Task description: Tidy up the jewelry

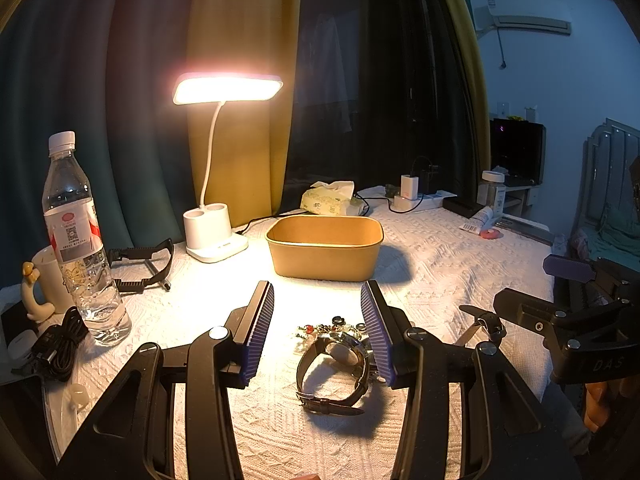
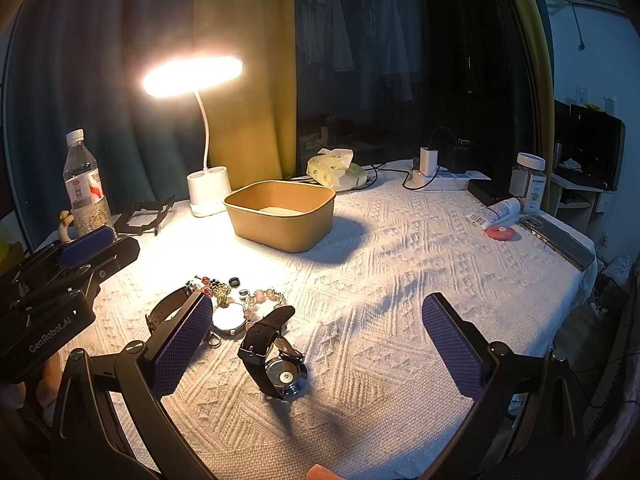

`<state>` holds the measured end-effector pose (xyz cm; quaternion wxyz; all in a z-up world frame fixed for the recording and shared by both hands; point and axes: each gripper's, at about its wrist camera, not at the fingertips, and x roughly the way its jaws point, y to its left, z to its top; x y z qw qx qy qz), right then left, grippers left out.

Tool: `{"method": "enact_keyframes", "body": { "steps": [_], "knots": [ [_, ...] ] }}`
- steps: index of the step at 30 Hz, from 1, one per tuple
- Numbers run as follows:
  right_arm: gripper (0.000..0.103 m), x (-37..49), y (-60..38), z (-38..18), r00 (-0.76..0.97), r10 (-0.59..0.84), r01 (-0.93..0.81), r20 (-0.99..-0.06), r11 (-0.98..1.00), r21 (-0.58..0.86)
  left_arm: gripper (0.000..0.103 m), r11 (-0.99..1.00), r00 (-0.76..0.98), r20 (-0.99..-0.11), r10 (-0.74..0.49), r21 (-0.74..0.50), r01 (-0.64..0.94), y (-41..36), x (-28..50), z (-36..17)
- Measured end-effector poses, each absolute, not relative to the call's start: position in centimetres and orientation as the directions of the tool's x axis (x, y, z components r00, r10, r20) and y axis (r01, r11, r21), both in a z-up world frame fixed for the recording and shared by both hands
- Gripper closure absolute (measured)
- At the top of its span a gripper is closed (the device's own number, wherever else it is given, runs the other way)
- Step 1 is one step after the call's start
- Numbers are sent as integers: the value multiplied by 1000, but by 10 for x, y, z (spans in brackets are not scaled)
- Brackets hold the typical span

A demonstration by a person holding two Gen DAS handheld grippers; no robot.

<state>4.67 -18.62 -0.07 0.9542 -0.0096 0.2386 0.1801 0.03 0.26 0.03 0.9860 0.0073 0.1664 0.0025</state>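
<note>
A white knitted cloth (image 2: 400,280) covers the tabletop, lit by a white desk lamp (image 1: 216,236) at the back; dark and yellow curtains (image 1: 240,40) hang behind, and an air conditioner (image 1: 524,24) sits high on the blue wall at right.

The jewelry lies in a loose heap near the front edge: a steel watch (image 1: 340,364) on a dark strap, a black-strapped watch (image 2: 276,360) lying face down, a pink bead bracelet (image 2: 260,300), a red-beaded chain (image 2: 212,286), and small rings (image 2: 234,281). A tan box (image 2: 282,214) stands open behind the heap, well apart from it.

The left tongs (image 1: 320,332) are released, spread around the steel watch without touching it. The right tongs (image 2: 316,344) are also released and wide, with the black-strapped watch between them; the left pad hides part of the heap.

Around: a water bottle (image 1: 78,240) and mug (image 1: 46,276) at left, a black cable (image 1: 60,348), a tissue pack (image 2: 336,170), a power strip (image 2: 448,178), a jar (image 2: 530,182), a tube (image 2: 496,212) and a phone (image 2: 560,238) at right.
</note>
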Motion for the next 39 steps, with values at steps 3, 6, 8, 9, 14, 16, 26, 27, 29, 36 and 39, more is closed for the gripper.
{"method": "enact_keyframes", "body": {
  "steps": [3, 6, 8, 9, 14, 16, 26, 27, 29, 36, 39],
  "knots": [
    [1, 47, -187, -1, 821, 341, -351, -458, 934, 67, 55, 1000, 945, -327, 7, 17, -2, 2, 0, 0],
    [1, 47, -186, -1, 821, 341, -350, -459, 934, 67, 55, 1000, 945, -327, 8, 17, -2, 2, 0, 0],
    [1, 47, -187, -1, 821, 339, -348, -459, 935, 68, 55, 1000, 945, -328, 8, 16, -3, 2, 0, 0],
    [1, 47, -187, -1, 821, 340, -349, -458, 935, 68, 55, 1000, 945, -328, 8, 16, -3, 2, 0, 0],
    [1, 47, -186, -1, 821, 340, -349, -458, 935, 68, 55, 1000, 944, -328, 8, 17, -2, 2, 0, 0],
    [1, 47, -186, -1, 822, 339, -348, -458, 935, 68, 55, 1000, 945, -328, 8, 18, -2, 5, -2, -1],
    [1, 52, -184, -5, 799, 355, -366, -486, 928, 77, 55, 995, 913, -396, -98, -45, 87, 17, 4, -8],
    [1, 53, -183, -7, 792, 358, -372, -495, 925, 74, 55, 995, 913, -395, -99, -45, 88, 17, 3, -8],
    [1, 56, -181, -11, 779, 362, -383, -512, 921, 69, 55, 994, 914, -392, -106, -43, 98, 18, 2, -9],
    [1, 66, -173, -32, 712, 403, -441, -575, 894, 80, 55, 994, 858, -502, -107, -48, 96, 18, 21, -21],
    [13, 68, -164, -40, 682, 419, -474, -600, 877, 74, 55, 992, 813, -568, -128, -85, 96, 22, 32, -29]
  ]
}}
